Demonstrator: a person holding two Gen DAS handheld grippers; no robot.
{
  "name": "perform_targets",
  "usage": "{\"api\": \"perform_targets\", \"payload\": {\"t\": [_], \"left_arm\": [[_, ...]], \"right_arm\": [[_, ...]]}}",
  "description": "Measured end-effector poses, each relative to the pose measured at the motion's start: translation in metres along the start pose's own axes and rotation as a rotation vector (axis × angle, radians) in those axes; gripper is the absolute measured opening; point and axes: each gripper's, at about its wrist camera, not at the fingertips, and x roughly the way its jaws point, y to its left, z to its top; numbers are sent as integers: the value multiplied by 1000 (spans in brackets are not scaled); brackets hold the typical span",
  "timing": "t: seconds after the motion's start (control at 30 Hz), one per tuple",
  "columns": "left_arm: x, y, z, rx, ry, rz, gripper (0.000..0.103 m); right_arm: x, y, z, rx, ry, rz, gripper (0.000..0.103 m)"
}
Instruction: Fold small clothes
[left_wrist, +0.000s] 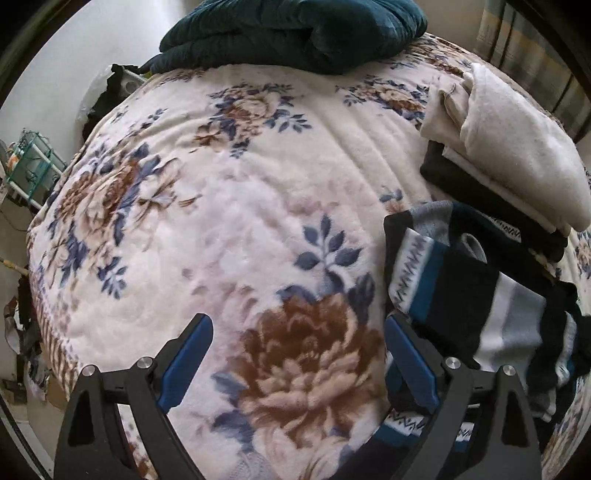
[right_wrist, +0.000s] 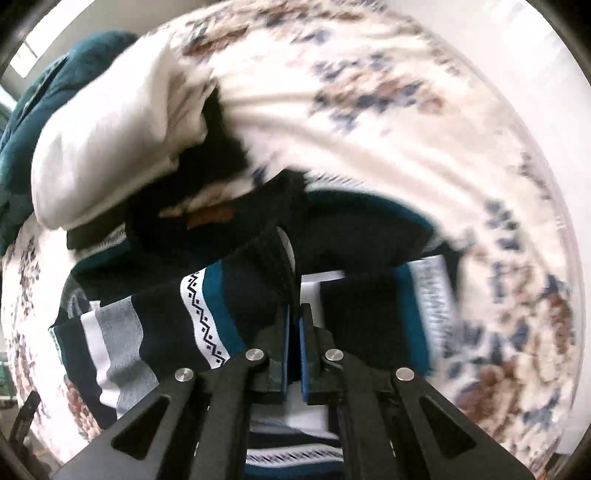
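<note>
The striped sweater (left_wrist: 461, 295) is lying lengthwise down the blanket's (left_wrist: 221, 206) right side. The left gripper (left_wrist: 295, 332) is hanging spread wide over the blanket. The right gripper (right_wrist: 294, 317) is pinching a sweater fold

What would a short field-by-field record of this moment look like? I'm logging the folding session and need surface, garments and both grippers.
surface: floral blanket spread over a bed
garment in work: striped sweater, black, teal, grey and white bands
left gripper: open, over bare blanket, nothing between the fingers
right gripper: shut on a fold of the striped sweater
nearby pile: cream cloth on a black garment, beside the sweater
far edge: dark teal blanket
picture quality: right wrist view blurred
</note>
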Motion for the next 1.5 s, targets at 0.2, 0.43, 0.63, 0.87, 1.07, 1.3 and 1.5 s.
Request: {"api": "perform_targets", "payload": {"t": [0.2,0.43,0.63,0.87,1.07,1.3,1.5], "left_arm": [[17,-29,15,42,9,-52,95],[48,-93,37,148,31,-112,95],[81,-140,58,296,10,-60,95],[136,-151,76,373,92,-19,97],[107,-125,81,350,28,-25,97],[9,-102,44,344,-134,-97,97],[-57,-120,-32,445,-155,-184,97]], "right_arm": [[-23,-90,16,101,-12,-115,4],[33,-123,27,174,181,-153,10],[17,-102,28,183,106,-156,47],[66,-65,27,64,220,84,59],[62,-95,40,73,245,-46,58],[8,-118,25,88,225,54,68],[-78,-181,-22,99,280,69,68]]}}
